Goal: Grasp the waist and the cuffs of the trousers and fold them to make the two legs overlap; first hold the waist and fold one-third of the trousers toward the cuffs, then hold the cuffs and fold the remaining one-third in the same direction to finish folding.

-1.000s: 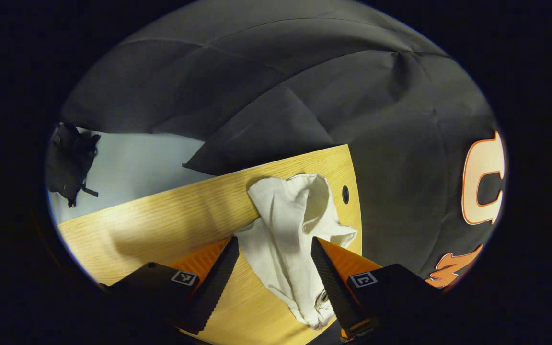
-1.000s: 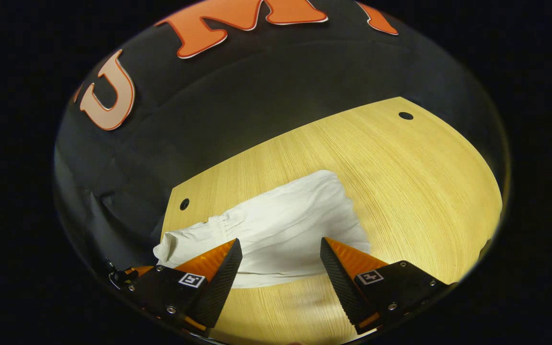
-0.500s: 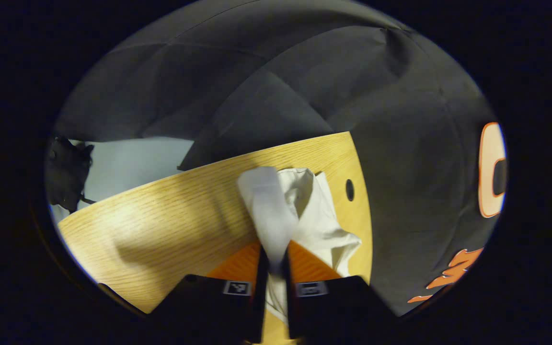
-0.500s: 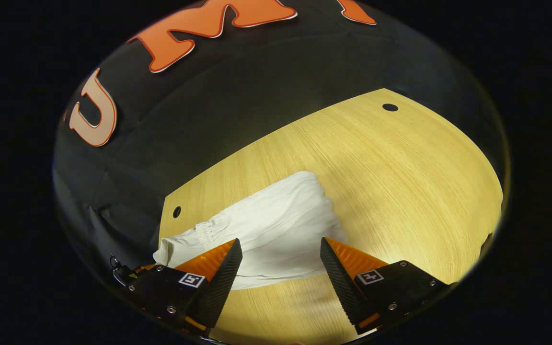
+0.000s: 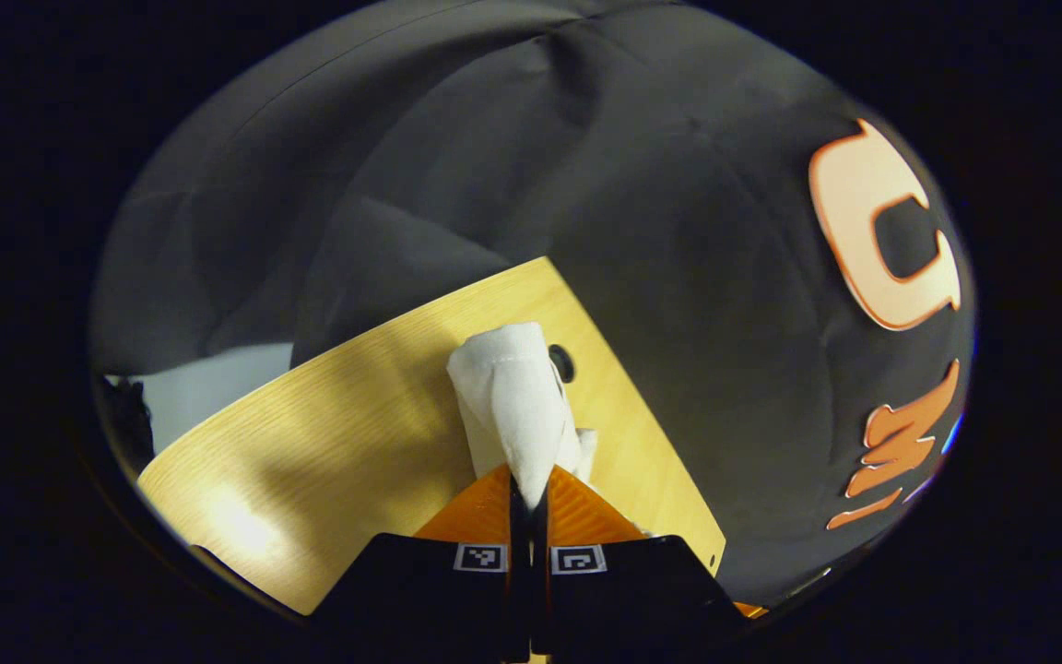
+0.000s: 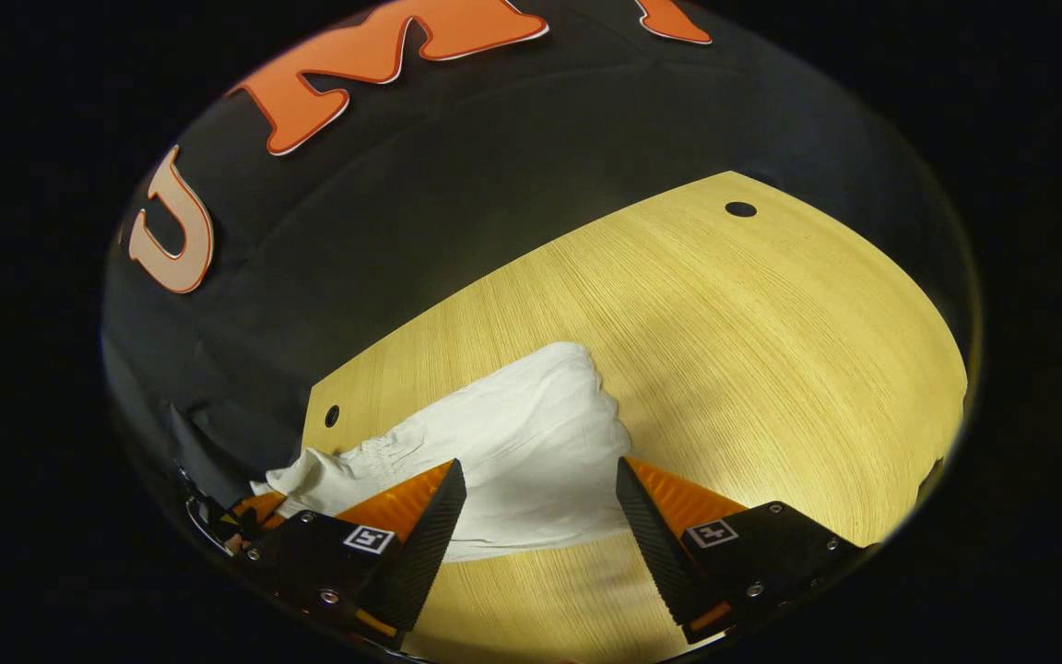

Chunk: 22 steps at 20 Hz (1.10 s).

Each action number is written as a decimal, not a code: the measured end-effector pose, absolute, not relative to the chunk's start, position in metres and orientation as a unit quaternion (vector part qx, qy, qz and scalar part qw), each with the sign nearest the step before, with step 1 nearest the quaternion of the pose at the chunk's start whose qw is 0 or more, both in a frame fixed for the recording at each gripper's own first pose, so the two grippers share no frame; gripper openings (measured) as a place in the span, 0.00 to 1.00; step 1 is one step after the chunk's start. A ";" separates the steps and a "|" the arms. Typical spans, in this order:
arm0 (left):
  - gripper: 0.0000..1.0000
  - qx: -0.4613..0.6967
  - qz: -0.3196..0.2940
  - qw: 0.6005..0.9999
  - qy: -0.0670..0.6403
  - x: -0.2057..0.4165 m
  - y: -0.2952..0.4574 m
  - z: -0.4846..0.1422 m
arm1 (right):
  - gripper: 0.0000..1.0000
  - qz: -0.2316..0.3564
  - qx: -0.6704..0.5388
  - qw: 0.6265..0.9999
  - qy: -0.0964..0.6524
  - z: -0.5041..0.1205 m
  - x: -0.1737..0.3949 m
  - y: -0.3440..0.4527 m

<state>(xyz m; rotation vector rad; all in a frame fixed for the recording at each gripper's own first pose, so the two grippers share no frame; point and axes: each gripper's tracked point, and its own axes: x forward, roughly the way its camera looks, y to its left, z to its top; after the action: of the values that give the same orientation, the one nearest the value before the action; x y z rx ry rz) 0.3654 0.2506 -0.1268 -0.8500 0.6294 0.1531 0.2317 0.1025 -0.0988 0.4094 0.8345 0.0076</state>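
Left gripper (image 5: 528, 493) fingers clamped on white trousers (image 5: 514, 406), cloth bunched above wooden table (image 5: 347, 424). Right gripper (image 6: 540, 480) fingers wide apart, hovering over trousers.

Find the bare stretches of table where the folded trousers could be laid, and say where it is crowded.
Right gripper view: bare table runs from the trousers to the far edge and the corner with the hole. Left gripper view: bare wood lies beside the lifted cloth. Crowded: the other holed corner, where the left hand-held gripper clamps cloth.
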 end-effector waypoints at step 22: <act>0.04 -0.238 -0.157 0.912 0.294 0.380 -0.133 -0.016 | 0.99 -0.003 0.210 0.898 0.386 -0.094 0.219 -0.045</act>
<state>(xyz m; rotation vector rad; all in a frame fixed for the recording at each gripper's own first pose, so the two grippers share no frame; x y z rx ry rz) 0.3803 -0.1326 -0.0155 -0.4912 0.6062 -0.3245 0.2185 -0.0445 -0.0938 0.4355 0.7994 -0.0061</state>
